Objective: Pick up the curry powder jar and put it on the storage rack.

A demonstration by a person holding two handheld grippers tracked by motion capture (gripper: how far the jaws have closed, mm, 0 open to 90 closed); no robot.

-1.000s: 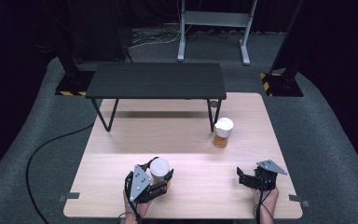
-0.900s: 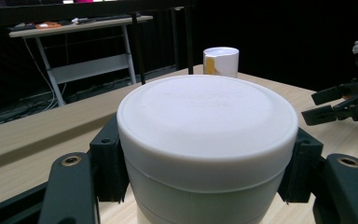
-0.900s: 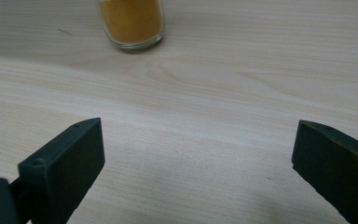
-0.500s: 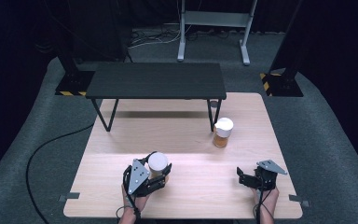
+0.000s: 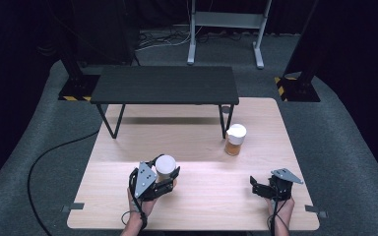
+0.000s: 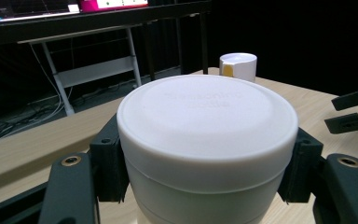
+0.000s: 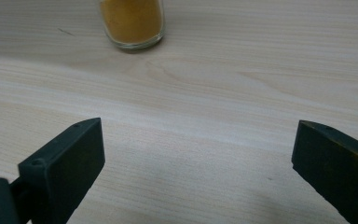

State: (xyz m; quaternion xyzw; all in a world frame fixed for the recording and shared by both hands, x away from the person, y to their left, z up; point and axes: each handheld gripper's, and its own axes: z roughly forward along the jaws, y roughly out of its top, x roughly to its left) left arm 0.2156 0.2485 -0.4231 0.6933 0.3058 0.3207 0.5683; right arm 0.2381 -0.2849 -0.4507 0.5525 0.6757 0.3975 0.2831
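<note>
I have the white-lidded jar point(image 6: 205, 140) clamped between the jaws of my left gripper point(image 5: 158, 176), one black pad pressed against each side just under the lid's rim. Its lid is smooth, matte plastic, round and nearly flat, with faint raised lettering I cannot read. I judge the jar stiff and fairly light, but the plastic looks slick, so a hold below the lid's overhang seems safest: the lip would catch on the pads if it slid. Squeezing the lid itself might loosen it.

My right gripper point(image 5: 270, 188) rests low over the worktop point(image 5: 202, 147) with its jaws spread wide and nothing between them, only pale wood grain, smooth and flat.

Beyond the right jaws, ahead and slightly to their left, stands a second jar point(image 7: 131, 21), clear-walled, glass by the look of it, filled with orange-yellow powder. From the left gripper view its white lid point(image 6: 238, 65) shows beyond and to the right of the held one. I'd treat that one as heavier and breakable.

Farthest off stands a low black bench point(image 5: 165, 84), flat-topped on thin metal legs.
</note>
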